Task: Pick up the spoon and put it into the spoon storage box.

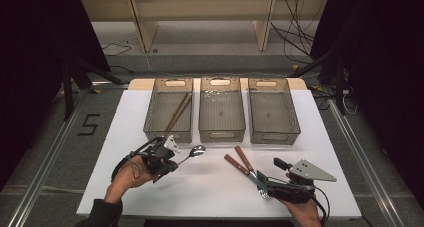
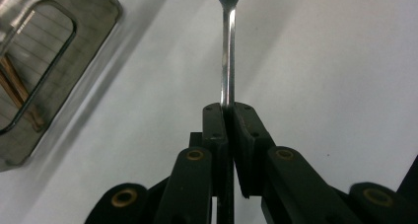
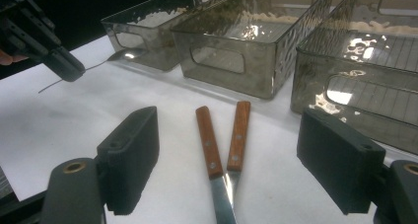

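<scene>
Spoon (image 1: 196, 151): held by its handle, bowl pointing toward the bins, just in front of the left bin's near wall; in the left gripper view the shaft (image 2: 227, 61) runs straight up out of the jaws.
Left tongs (image 1: 169, 163): clamped tight on the spoon's handle, jaws pressed together with only the thin metal between them; seen from the right gripper view at upper left (image 3: 61, 61).
Right tongs (image 1: 267, 184): jaws spread wide and gripping nothing, low over the near right part of the desk; in the right gripper view (image 3: 244, 169) the two wood handles lie between the pads.
Wood-handled utensils (image 1: 240, 162): two, lying flat on the desk in a narrow V, blades meeting toward the right tongs, handles fanning toward the bins.
Left bin (image 1: 168, 118): holds a pair of brown chopsticks (image 1: 177, 112) lying diagonally.
Middle bin (image 1: 221, 132): clear, smoky plastic, beside the left bin.
Right bin (image 1: 274, 134): same kind, last in the row.
Desk (image 1: 130, 117): white top, bins along its far half.
</scene>
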`<state>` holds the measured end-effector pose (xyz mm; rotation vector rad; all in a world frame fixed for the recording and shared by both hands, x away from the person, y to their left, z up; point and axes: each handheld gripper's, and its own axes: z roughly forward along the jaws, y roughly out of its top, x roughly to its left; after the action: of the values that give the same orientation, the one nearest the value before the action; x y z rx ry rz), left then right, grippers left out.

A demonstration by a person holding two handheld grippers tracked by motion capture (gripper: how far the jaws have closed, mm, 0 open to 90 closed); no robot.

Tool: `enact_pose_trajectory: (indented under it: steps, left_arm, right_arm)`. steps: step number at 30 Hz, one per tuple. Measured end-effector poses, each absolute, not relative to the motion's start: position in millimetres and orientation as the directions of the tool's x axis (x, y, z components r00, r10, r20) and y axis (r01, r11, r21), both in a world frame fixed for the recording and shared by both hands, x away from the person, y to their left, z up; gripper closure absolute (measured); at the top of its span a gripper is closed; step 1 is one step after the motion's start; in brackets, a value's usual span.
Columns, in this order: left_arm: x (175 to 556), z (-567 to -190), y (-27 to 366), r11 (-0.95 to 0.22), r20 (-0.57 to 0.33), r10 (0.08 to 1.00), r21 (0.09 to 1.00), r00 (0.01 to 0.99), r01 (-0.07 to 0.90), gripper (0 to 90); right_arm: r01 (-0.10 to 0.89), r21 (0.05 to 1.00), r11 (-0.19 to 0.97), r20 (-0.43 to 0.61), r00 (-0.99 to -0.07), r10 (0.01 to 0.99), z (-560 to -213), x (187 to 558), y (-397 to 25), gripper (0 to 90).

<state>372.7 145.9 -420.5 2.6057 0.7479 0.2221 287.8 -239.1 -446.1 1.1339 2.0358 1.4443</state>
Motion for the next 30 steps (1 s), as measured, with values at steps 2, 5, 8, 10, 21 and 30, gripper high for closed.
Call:
enact_pose_trajectory:
  steps: [2,5,8,10,21,30]
  left_arm:
    - [375,-417,145,-0.763,0.038,0.539,0.444,0.841,0.469,84.1]
    - [378,-411,143,-0.75,0.038,0.547,0.466,0.836,0.469,84.0]
    - [381,-406,141,-0.733,0.035,0.56,0.486,0.828,0.476,84.1]
    - [383,-403,140,-0.733,0.04,0.558,0.491,0.829,0.471,84.0]
    - [400,-386,130,-0.69,0.027,0.582,0.545,0.812,0.477,84.0]
    - [425,-368,117,-0.635,0.002,0.611,0.598,0.791,0.489,84.0]
  right_arm:
    - [0.385,0.912,0.138,0.13,-0.593,0.795,-446,288,-239,24.7]
    - [0.386,0.913,0.135,0.132,-0.591,0.795,-446,288,-239,24.8]
    - [0.386,0.913,0.134,0.133,-0.591,0.795,-446,288,-239,24.7]
    - [0.387,0.913,0.133,0.134,-0.591,0.796,-446,288,-240,24.7]
    - [0.385,0.913,0.132,0.134,-0.59,0.796,-446,288,-240,24.7]
    - [0.385,0.914,0.131,0.135,-0.591,0.795,-446,288,-240,24.7]
